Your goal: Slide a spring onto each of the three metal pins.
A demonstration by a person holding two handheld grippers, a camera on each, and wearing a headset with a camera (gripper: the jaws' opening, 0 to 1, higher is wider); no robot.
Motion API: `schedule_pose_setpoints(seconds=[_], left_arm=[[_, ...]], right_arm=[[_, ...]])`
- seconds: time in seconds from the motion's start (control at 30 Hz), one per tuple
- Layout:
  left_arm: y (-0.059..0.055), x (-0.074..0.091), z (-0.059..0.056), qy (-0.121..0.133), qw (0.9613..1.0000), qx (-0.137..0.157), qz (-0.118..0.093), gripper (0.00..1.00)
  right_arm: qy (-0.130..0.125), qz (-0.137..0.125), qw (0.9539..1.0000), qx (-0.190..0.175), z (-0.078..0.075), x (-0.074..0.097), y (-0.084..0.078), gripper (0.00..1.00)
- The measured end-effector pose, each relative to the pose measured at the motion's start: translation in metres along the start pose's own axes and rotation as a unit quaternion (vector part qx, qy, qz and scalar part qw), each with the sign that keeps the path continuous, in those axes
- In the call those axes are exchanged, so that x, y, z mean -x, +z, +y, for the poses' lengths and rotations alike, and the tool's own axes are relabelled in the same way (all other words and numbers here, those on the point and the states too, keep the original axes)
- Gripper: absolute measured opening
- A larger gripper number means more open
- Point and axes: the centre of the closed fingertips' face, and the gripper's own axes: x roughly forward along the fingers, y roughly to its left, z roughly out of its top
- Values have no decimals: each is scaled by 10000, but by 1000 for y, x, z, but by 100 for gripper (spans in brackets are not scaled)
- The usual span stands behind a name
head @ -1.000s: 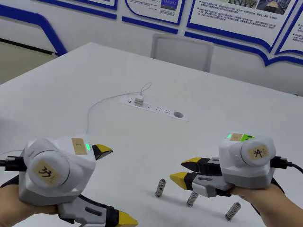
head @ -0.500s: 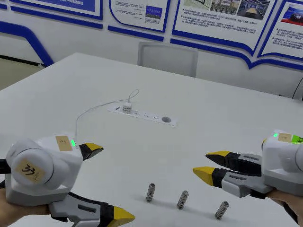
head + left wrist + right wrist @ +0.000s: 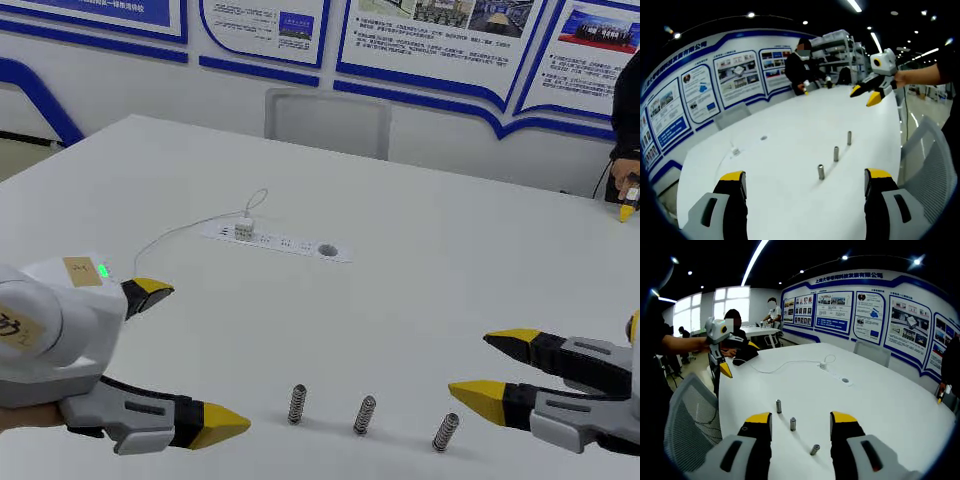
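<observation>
1. Clearance on the left: the left tongs [image 3: 197, 357] hang empty over the counter [image 3: 420, 230] with jaws wide apart. The upper tip sits near a thin white cable [image 3: 190, 230], and the lower tip points towards the row of springs. A careless swing could snag the cable or clip the nearest spring.
2. The left spring [image 3: 297, 403] stands upright on the counter, apart from both tongs. The pin inside its coils cannot be made out, so I judge rather than see that it is seated. If it rests only part-way down, a bump to the counter could tip it off.
3. The middle spring [image 3: 365, 414] stands in the same row, between the other two and touching neither. Reaching in to adjust it could brush a jaw against a neighbour, since the gaps look narrow beside the jaws.
4. The right spring [image 3: 445, 431] appears to lean a little in the head view, though that may be the camera angle. It stands nearest the right tongs, so it looks the likeliest to be knocked.
5. The right tongs [image 3: 478, 365] are also empty, with jaws parted and both yellow tips aimed at the row from the right. A low move towards the row could shove the right spring sideways or bend it against its pin.
6. All three springs look placed, so the main hazard is any needless further handling.
</observation>
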Motion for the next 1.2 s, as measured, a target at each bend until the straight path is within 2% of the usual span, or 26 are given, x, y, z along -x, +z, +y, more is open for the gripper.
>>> schedule_pose_setpoints(seconds=[0.27,0.43,0.67,0.8,1.07,1.2], left_arm=[[-1,-3,-8,-87,9999,84,-32,100],[-4,-6,-12,-128,9998,133,13,100],[1,-6,-17,-154,9992,341,-160,100],[-2,-6,-17,-150,9991,373,-127,100],[-6,-3,-17,-131,9991,388,-90,100],[-7,-1,-18,-128,9993,349,-63,100]], right_arm=[[-456,-141,9980,-408,-21,21,-17,51],[-578,-130,9969,-514,-21,24,-25,52],[-649,-189,9949,-745,-16,24,-35,56],[-718,-206,9933,-885,-17,25,-37,61],[-723,-293,9920,-990,-16,25,-36,62],[-697,-357,9901,-1168,-13,23,-37,64]])
